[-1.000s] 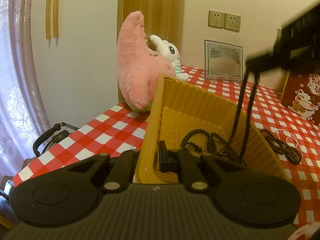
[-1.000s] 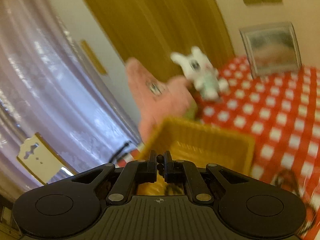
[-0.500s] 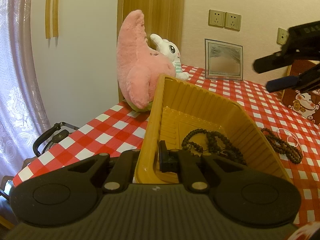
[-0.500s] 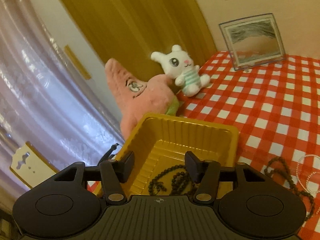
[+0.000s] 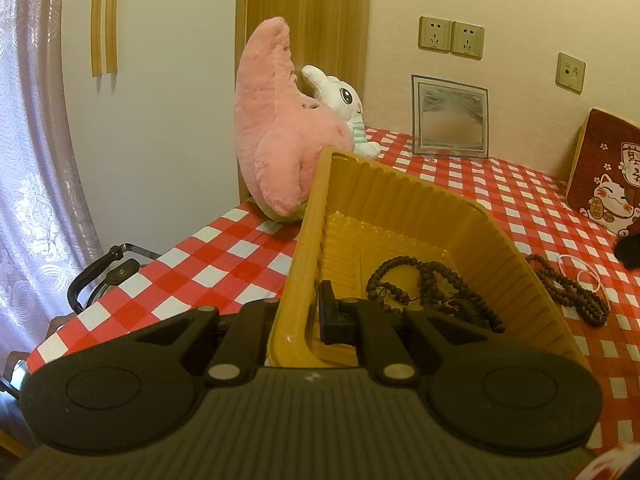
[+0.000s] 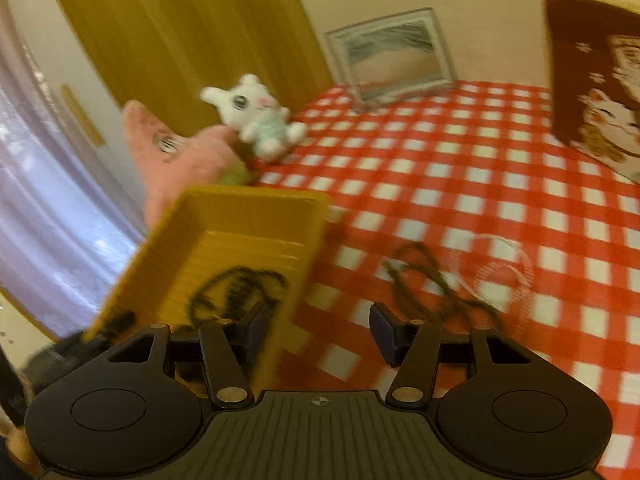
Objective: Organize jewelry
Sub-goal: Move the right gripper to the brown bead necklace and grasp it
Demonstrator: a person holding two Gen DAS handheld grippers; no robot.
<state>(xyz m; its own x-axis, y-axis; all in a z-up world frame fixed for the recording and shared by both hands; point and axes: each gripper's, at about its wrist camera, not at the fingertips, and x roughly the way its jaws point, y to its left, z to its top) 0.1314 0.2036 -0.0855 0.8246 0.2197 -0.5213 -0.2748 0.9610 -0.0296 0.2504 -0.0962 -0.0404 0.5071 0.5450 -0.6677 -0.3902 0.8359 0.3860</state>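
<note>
My left gripper (image 5: 304, 320) is shut on the near wall of the yellow tray (image 5: 400, 208), one finger inside and one outside. A dark bead necklace (image 5: 424, 280) lies coiled in the tray. On the checked cloth to the tray's right lie a brown bead necklace (image 5: 568, 288) and a thin pink bracelet (image 5: 584, 276). My right gripper (image 6: 320, 330) is open and empty, low over the cloth just right of the tray (image 6: 240, 200). The brown necklace (image 6: 432, 284) and the bracelet (image 6: 492, 268) lie ahead of it. The right wrist view is blurred.
A pink plush (image 5: 276, 140) and a white rabbit plush (image 5: 344, 104) sit behind the tray. A framed picture (image 5: 450, 120) leans on the wall, a cat cushion (image 5: 604, 176) at far right. The table edge and a black handle (image 5: 108, 276) are at left.
The right gripper let the dark bead necklace drop into the tray, opened, then swung right and down toward the beads on the cloth. The left gripper kept still on the tray.
</note>
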